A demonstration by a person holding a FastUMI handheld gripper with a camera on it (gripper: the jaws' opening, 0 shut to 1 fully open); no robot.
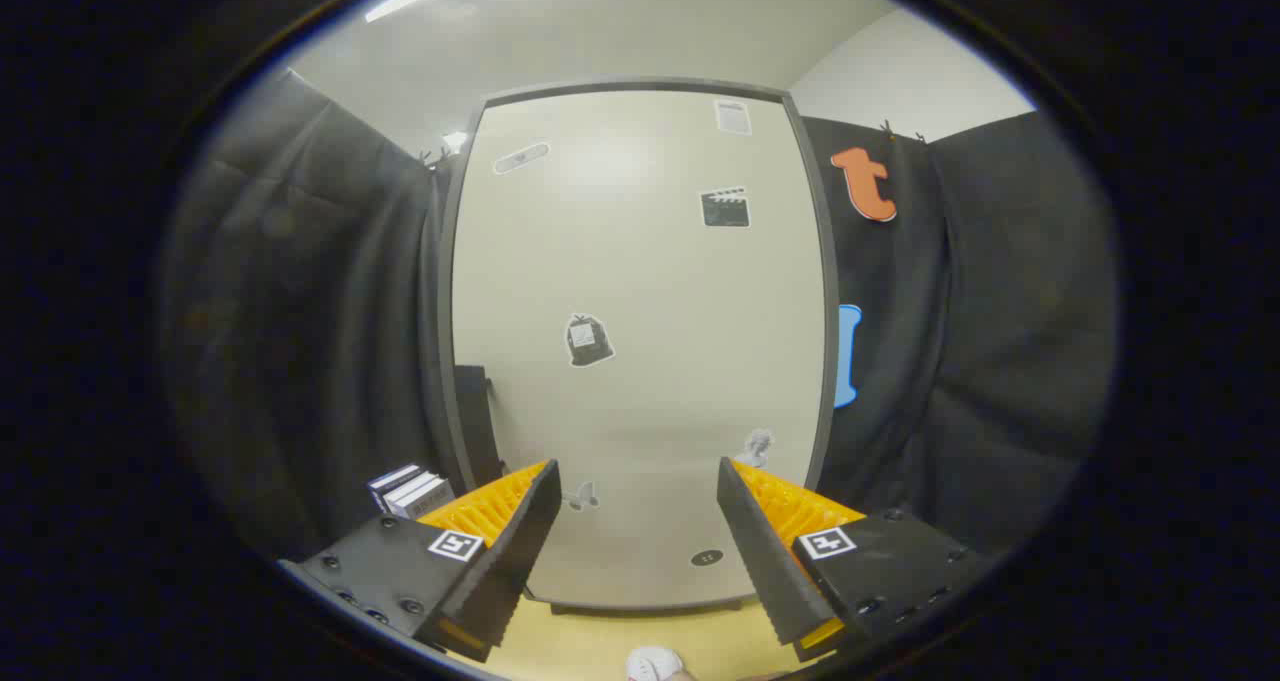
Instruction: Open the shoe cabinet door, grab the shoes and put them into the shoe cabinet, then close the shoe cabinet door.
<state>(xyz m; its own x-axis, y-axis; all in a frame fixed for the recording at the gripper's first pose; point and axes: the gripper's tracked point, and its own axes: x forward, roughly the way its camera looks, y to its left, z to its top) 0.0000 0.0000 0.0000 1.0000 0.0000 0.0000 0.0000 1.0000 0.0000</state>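
Two fingers [742, 491] spread apart before the pale, sticker-dotted shoe cabinet door [640, 341] (dark-framed, shut).

tool [637, 481]: ribbed fingers, screwed bodies, square tags

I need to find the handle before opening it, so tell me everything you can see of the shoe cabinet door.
The shoe cabinet door is a tall, pale cream panel with a smooth, faintly glossy face inside a thin grey frame. It stands upright, shut, between the black cloth walls, rising from the yellowish floor. Several small stickers dot it, and a small dark round spot sits near its bottom edge. No handle can be made out. The tongs are open just ahead of it, touching nothing.
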